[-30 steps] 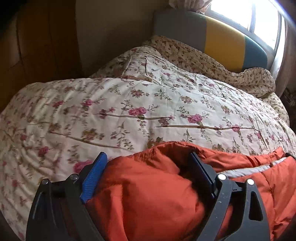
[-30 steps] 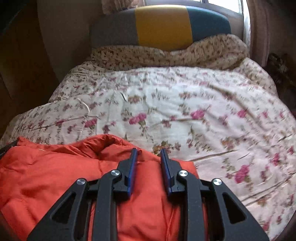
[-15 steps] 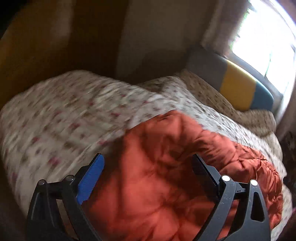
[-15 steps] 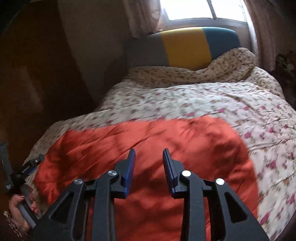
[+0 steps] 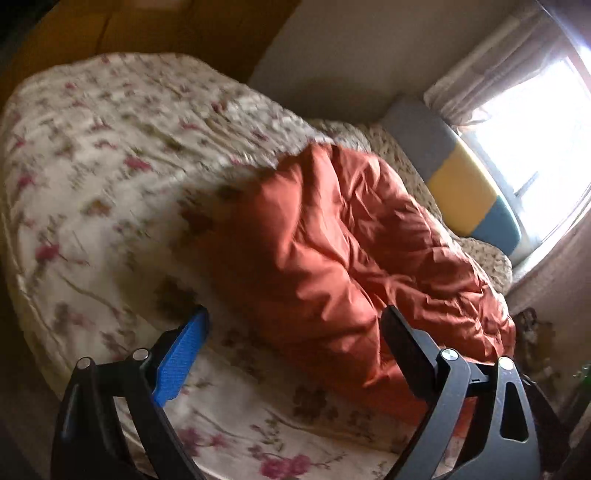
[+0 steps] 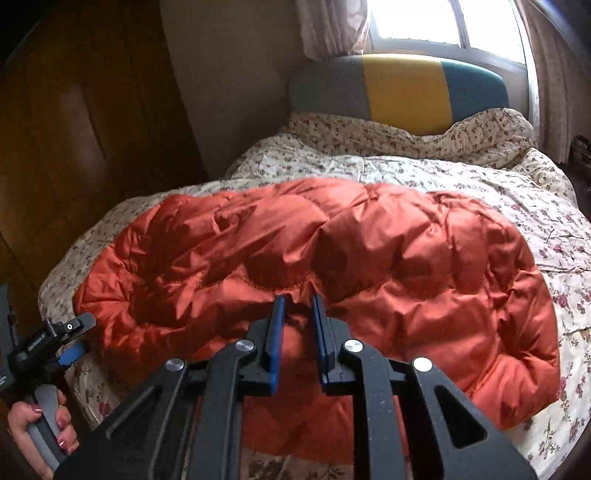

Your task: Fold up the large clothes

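Note:
An orange quilted down jacket (image 6: pixel 332 254) lies spread across the floral bed cover; it also shows in the left wrist view (image 5: pixel 343 236). My left gripper (image 5: pixel 295 328) is wide open and empty, above the bed at the jacket's near left edge; it also shows at the lower left of the right wrist view (image 6: pixel 64 341). My right gripper (image 6: pixel 298 317) hovers over the jacket's near middle with its jaws a narrow gap apart; nothing shows between them.
The bed (image 6: pixel 554 206) carries a floral quilt, bunched near a grey, yellow and teal headboard (image 6: pixel 402 86). A wooden wardrobe (image 6: pixel 74 122) stands left of the bed. A bright window with curtains (image 6: pixel 443 22) is behind the headboard.
Both grippers have let go of the jacket and pulled back and up. The jacket, bunched at the near edge before, now lies spread over the bed. The left gripper swung left.

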### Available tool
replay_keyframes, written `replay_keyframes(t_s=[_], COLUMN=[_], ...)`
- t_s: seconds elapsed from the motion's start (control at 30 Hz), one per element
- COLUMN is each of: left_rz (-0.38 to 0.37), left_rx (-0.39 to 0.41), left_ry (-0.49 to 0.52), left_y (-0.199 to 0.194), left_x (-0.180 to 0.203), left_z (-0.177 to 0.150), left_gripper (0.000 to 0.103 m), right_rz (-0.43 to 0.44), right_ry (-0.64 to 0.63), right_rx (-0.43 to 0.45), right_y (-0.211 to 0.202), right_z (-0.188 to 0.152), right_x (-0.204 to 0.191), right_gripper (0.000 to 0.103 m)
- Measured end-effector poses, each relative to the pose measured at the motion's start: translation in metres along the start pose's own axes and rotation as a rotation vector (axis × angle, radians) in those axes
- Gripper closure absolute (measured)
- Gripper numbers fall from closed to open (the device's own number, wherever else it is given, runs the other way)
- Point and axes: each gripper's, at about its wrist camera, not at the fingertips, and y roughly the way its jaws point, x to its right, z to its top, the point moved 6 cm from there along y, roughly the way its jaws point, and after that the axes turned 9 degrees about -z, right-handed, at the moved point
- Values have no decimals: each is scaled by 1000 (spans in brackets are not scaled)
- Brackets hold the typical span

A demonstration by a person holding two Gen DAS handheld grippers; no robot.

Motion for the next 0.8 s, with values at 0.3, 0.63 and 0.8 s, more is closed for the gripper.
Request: replay_keyframes(t_s=[0.3, 0.63, 0.8], left_rz=[-84, -114, -185], left_rx=[-32, 15, 10], left_ry=[-63, -126, -186], left_y=[29, 49, 61], left_x=[11, 6, 6], left_z=[-3, 6, 8], left_gripper=[14, 33, 53], right_rz=[-17, -40, -55], right_ry=[-23, -54, -83], right_rx=[-26, -107, -129], right_y=[17, 48, 63], right_z=[-9, -25, -30], right_x=[-1, -3, -4], right_gripper=[89, 89, 89])
